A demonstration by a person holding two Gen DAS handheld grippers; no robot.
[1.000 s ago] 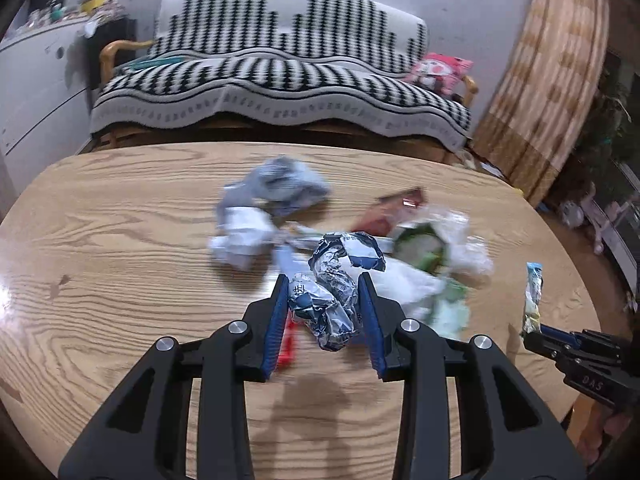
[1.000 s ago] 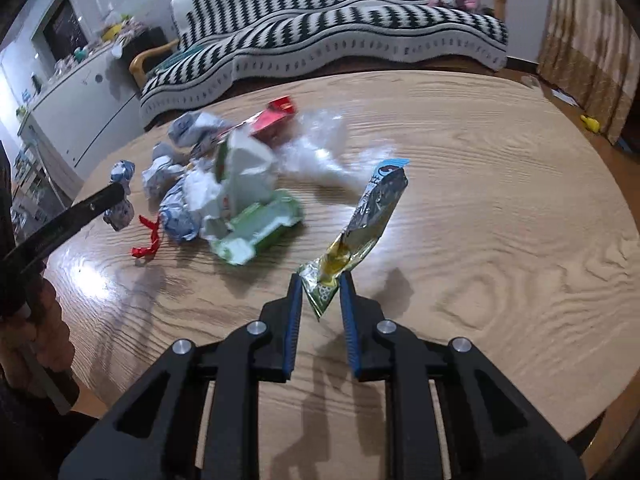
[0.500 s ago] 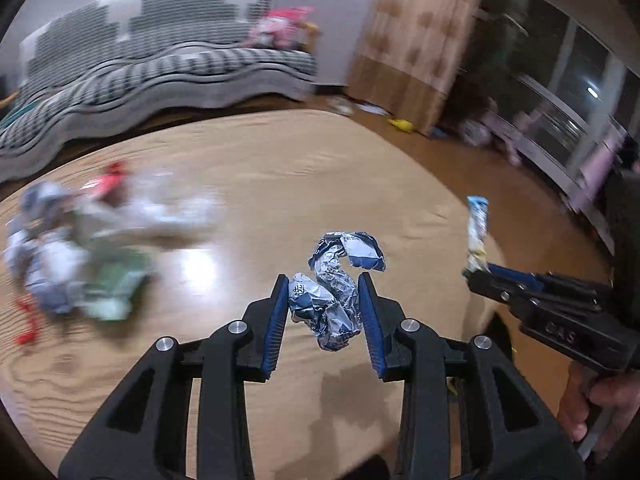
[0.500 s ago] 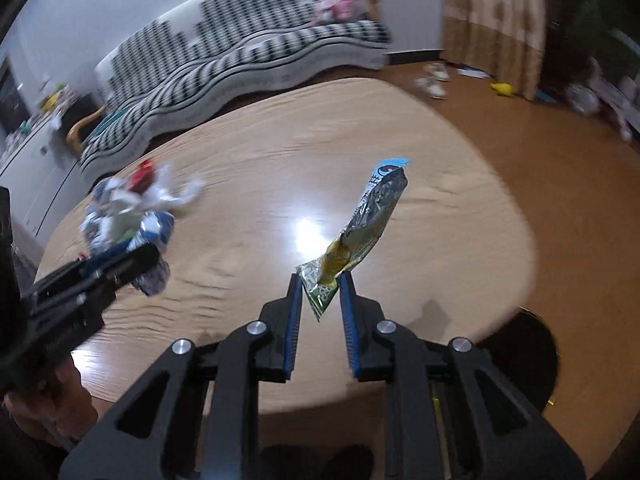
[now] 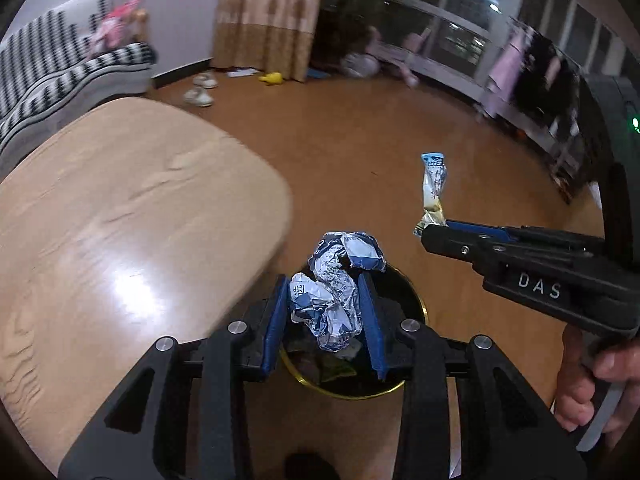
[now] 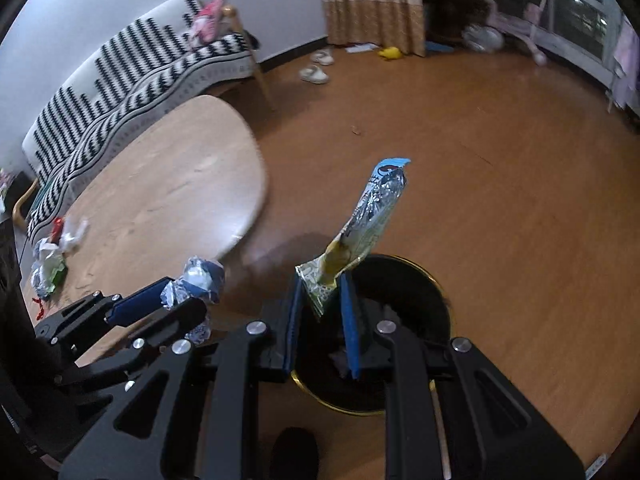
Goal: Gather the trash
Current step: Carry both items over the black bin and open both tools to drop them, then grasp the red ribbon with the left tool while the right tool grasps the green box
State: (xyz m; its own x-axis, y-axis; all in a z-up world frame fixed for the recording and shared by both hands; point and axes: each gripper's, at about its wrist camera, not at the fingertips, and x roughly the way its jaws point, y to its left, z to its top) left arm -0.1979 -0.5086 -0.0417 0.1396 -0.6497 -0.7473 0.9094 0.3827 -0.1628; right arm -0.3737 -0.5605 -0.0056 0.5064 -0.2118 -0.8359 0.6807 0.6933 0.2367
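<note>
Grippers hovering over my black bin (image 6: pixel 404 280).
I'm clamping a crumpled wrapper (image 5: pixel 334 294) in the left gripper (image 5: pixel 326 320) and a long packet (image 6: pixel 366 220) in the right gripper (image 6: pixel 320 316); the table (image 5: pixel 120 208) is sitting at nine o'clock.

Around me the wooden floor (image 6: pixel 500 152) gleams orange-brown under indoor light. A pale oval table (image 5: pixel 120 208) catches a glare spot. Behind it stands a sofa with a black-and-white throw (image 6: pixel 132 80) against a white wall (image 6: pixel 120 8); tan curtains (image 6: pixel 372 0) hang beside dark windows (image 5: pixel 460 36).
</note>
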